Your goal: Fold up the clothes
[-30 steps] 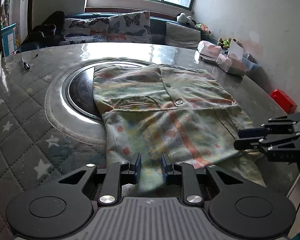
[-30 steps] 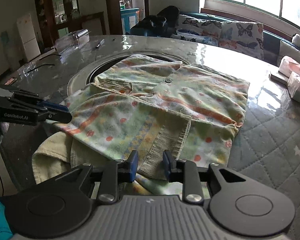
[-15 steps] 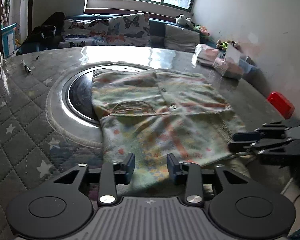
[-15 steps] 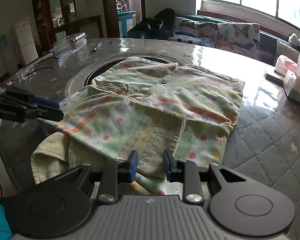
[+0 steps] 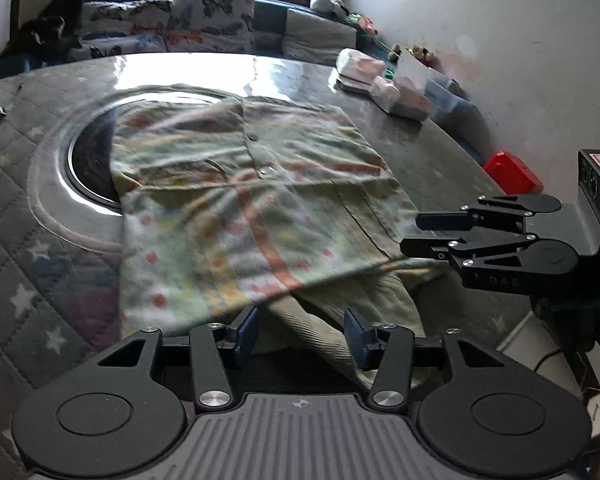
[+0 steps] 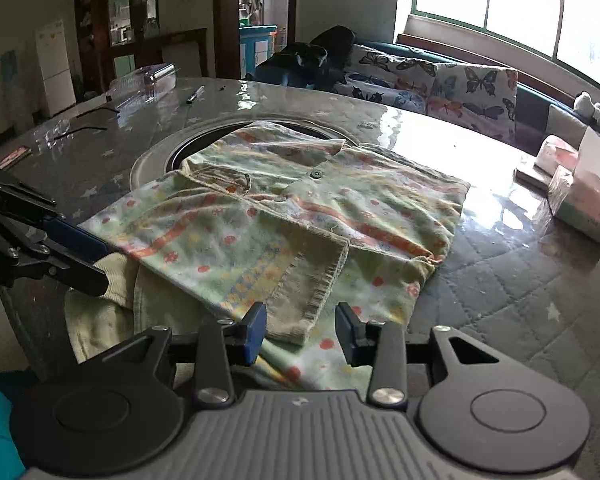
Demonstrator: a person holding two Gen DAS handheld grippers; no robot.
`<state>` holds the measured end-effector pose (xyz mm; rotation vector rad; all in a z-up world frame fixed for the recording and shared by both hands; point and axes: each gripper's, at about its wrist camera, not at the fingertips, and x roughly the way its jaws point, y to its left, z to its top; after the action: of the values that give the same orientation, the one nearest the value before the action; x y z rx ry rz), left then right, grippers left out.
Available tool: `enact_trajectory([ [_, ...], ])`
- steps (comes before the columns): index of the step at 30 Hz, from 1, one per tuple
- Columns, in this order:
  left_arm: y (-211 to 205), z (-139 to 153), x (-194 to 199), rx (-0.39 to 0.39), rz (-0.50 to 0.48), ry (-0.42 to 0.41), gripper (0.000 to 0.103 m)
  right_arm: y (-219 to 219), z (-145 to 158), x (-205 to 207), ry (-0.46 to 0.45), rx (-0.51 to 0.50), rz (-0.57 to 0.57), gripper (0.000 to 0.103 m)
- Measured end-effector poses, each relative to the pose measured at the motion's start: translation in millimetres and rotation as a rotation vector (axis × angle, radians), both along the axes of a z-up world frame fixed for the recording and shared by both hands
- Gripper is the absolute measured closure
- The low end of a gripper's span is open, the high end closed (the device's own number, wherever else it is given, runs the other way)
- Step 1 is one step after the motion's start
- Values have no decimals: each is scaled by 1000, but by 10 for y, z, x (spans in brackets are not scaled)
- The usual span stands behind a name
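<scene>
Left wrist view: the left claw (image 5: 300, 330) is opening, pads clear of the shirt (image 5: 236, 200), which lies folded on the desk (image 5: 40, 208) (near edge draped over). Right wrist view: the right claw (image 6: 302, 330) is opening too, its pads astride the cuff (image 6: 312, 292), not pressing.

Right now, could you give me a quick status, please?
Both tools, left and right, opening, cloth between jaws, unpinched. Patterned shirt folded on table, hem over edge. Nothing blocking.

shirt (image 5: 236, 208) motion-blurred, its near hem (image 5: 340, 344) perhaps hidden behind tool
</scene>
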<state>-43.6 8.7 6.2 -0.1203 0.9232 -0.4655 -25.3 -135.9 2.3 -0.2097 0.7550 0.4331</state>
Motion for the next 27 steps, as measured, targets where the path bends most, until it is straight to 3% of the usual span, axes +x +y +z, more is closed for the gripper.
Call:
enact_trajectory([
  [4,-43,-35,12,-23,-19,50,63,-1,1,-70,-9,-26,20,61],
  [9,-31,-52,36,-48,-12,84,86,-8,-5,-165,-16,-56,57,56],
  [17,51,211,209,-112,27,22,88,25,3,-322,-25,-100,162,51],
  [22,108,299,464,-172,54,30,88,171,5,-350,-64,-107,236,50],
  [27,117,299,589,-180,61,37,88,332,-3,-225,-97,-83,264,53],
])
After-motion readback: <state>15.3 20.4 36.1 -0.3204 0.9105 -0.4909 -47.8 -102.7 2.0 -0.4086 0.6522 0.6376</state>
